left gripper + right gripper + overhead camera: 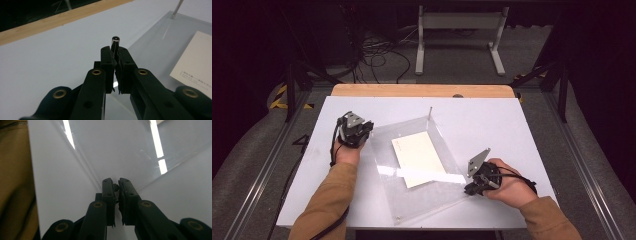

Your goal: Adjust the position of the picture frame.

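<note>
**Both grippers clamped on corner posts of a clear acrylic sheet**

White tabletop (492, 120) with a wooden strip along its far edge fills the high view, dark floor, cables and a white metal frame behind it. On it lies a clear acrylic sheet (432, 200), turned diamond-wise, with a cream card (418, 157) under or inside it. The left gripper (358, 134) sits at the sheet's left corner, the right gripper (476, 186) at its near right corner; a thin metal post (430, 113) stands upright at the far corner. Tan sleeves come in from below.

From the left gripper view, the left gripper (116, 53) has its jaws together on a small silver cylindrical post (115, 40), whose hollow top pokes up just past the tips. The card (195, 57) lies to the right, with a line of small print along its near edge, too small to read. The far post (177, 8) shows at the top.

From the right gripper view, the right gripper (116, 185) has its jaws pressed on a small dark stud (116, 186) at the sheet's corner. Bright ceiling-light streaks reflect off the acrylic (112, 150), and a tan sleeve fills the left edge.
</note>
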A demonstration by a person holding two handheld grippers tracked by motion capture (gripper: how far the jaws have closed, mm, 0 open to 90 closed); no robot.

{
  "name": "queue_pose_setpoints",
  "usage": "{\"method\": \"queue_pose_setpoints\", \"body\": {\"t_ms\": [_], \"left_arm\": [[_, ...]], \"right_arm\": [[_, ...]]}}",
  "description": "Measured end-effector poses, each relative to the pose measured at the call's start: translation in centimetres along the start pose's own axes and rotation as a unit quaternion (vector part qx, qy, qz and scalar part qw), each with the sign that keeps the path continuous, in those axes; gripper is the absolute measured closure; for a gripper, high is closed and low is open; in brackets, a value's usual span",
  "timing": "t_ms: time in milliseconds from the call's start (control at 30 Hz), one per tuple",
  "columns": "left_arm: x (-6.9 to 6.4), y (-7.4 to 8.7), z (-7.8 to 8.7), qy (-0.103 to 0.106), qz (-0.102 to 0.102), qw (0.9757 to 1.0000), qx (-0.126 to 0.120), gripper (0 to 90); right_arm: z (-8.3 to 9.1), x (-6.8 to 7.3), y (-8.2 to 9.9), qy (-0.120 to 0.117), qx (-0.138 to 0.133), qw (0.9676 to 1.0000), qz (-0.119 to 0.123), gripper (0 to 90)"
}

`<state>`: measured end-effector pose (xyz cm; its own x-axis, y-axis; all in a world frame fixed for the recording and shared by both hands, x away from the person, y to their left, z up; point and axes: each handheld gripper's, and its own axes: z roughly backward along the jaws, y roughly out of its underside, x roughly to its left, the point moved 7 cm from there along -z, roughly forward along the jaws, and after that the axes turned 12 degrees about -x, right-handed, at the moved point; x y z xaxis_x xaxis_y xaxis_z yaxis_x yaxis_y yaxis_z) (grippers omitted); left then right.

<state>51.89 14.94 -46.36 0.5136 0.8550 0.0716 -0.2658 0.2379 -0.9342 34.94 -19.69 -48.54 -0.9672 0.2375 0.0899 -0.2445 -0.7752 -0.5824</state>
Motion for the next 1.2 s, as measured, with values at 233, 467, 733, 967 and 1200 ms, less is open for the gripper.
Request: {"method": "queue_pose_setpoints", "body": {"t_ms": [233, 467, 733, 967, 1200], "left_arm": [[-2.9, -1.7, -4.0, 0.028, -0.003, 0.9996, 0.002, 84.9], [-5.3, -1.8, -6.6, 0.056, 0.006, 0.9984, -0.003, 84.9], [-5.6, -1.2, -6.9, 0.067, 0.017, 0.9976, -0.001, 84.9], [-5.3, -0.4, -5.6, 0.07, 0.024, 0.9972, 0.001, 84.8], [-5.1, -0.3, -5.5, 0.073, 0.025, 0.997, -0.003, 84.3]], "right_arm": [[0.3, 2.8, 0.9, -0.019, 0.0, 0.9998, 0.009, 82.5], [0.4, 4.7, 1.4, -0.034, 0.002, 0.9993, 0.017, 82.6], [0.6, 5.2, 1.8, -0.041, -0.007, 0.9991, 0.008, 82.8], [1.0, 5.3, 2.1, -0.047, 0.009, 0.9988, 0.008, 89.4], [1.1, 5.5, 2.4, -0.056, -0.003, 0.9984, 0.009, 86.2]]}}
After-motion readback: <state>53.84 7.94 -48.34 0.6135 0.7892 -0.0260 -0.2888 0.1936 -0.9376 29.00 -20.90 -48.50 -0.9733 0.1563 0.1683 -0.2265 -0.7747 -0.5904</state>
